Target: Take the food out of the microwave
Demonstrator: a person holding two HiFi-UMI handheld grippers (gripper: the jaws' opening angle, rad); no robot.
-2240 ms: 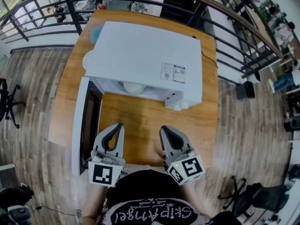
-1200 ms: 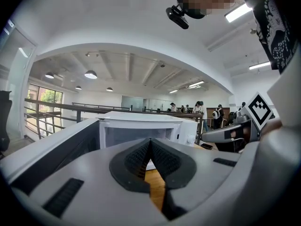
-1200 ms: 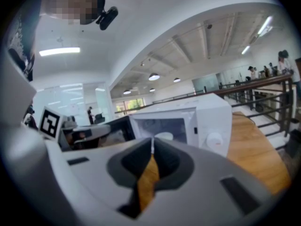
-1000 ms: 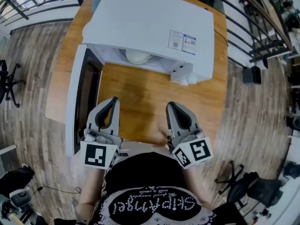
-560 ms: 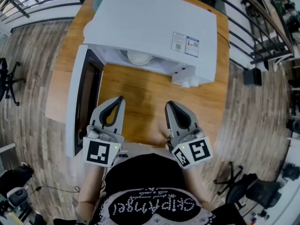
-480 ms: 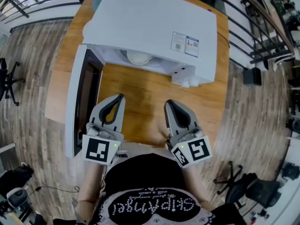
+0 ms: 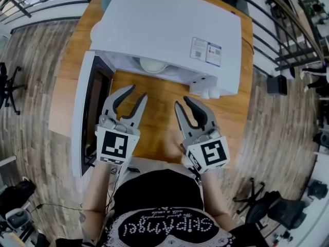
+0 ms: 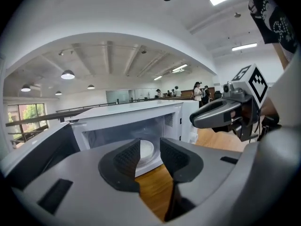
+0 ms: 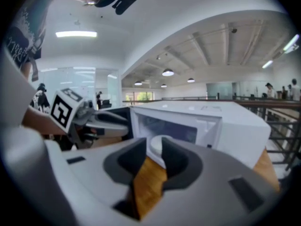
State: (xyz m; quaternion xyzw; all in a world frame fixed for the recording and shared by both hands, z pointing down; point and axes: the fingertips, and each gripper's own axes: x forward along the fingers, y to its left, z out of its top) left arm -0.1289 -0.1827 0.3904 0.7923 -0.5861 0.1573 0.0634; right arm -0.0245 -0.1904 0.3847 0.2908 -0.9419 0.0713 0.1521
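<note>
At mid-frame we hold the left gripper (image 7: 138, 91) and the right gripper (image 7: 182, 102) over the brown wooden table (image 7: 159, 115). Their jaws have just been opening and stand partway apart, empty. The round white dish (image 7: 153, 64) sits inside the open white box-shaped microwave (image 7: 169, 30), upper centre.

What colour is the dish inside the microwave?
The dish is white, clearest in the left gripper view.

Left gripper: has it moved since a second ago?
Yes. The left gripper has advanced toward the open microwave, its jaws just opening with nothing between them.
</note>
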